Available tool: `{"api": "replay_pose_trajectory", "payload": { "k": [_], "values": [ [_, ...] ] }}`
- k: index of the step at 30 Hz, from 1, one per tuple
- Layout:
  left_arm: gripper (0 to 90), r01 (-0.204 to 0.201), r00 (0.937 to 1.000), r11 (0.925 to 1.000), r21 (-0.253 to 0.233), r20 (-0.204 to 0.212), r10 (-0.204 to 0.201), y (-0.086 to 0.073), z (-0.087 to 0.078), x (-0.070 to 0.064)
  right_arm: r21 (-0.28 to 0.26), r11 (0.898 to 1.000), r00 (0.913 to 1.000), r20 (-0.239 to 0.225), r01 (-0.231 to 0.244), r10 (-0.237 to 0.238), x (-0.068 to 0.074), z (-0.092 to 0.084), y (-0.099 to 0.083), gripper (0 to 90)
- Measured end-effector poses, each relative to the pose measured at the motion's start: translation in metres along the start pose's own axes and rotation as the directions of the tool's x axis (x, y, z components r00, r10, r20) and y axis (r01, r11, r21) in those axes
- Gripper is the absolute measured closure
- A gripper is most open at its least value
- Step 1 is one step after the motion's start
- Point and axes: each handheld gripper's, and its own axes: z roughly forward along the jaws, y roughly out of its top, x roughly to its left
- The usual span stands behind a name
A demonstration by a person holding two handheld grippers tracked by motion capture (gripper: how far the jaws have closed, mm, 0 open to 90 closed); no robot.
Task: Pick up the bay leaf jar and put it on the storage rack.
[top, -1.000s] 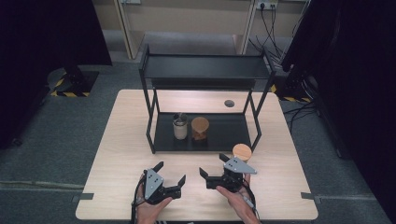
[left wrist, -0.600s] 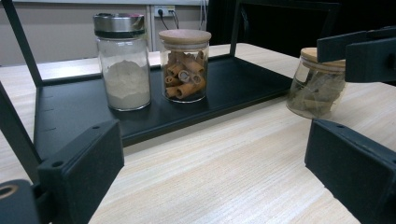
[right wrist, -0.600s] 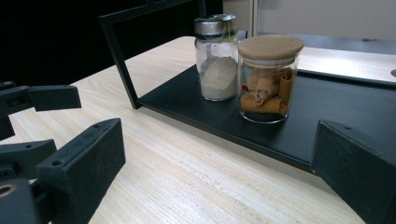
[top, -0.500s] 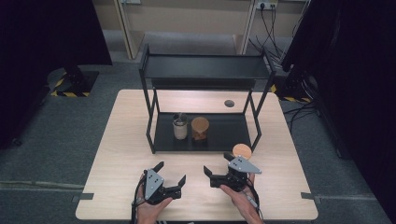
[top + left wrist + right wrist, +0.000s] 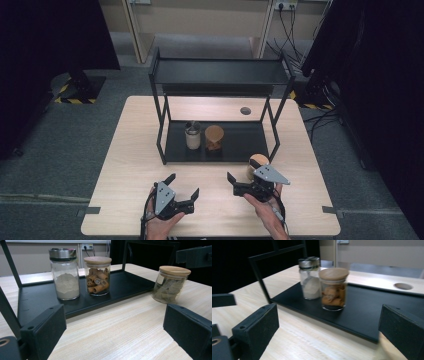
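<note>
A black two-level rack stands on the wooden table. On its lower shelf are a metal-lidded jar of white powder and a wooden-lidded jar of rolled brown sticks. A third wooden-lidded jar, holding dried leaves, stands on the table just off the shelf's right front corner. My right gripper hovers beside it, open and empty. My left gripper is open and empty near the front edge.
A round cable hole lies in the tabletop behind the rack. Black rack posts rise at the shelf's corners. Bare wood stretches between the grippers and the shelf. Dark curtains and floor cables surround the table.
The right gripper has drifted slightly to the right, alongside the leaf jar. The left gripper and all the jars stay where they were.
</note>
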Motion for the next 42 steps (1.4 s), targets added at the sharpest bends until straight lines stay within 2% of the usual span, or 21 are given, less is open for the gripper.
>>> {"api": "replay_pose_trajectory", "payload": {
  "k": [12,20,42],
  "values": [
    [3.7,0.001,1.0000,1.0000,-0.003,0.000,-0.001,0.000,-0.001,0.000,-0.003,1.000,0.9974,0.072,-0.006,0.006,-0.007,-0.009,0.000,3.4],
    [3.7,-0.001,1.0000,1.0000,-0.002,0.001,0.001,0.000,0.000,0.000,0.004,1.000,0.9915,0.130,-0.002,0.002,-0.013,-0.016,-0.004,3.4],
    [3.7,-0.001,1.0000,1.0000,-0.004,0.003,0.001,0.000,0.000,0.000,0.043,0.999,0.9815,0.191,-0.020,0.011,-0.023,-0.014,-0.012,3.3]
  ]
}}
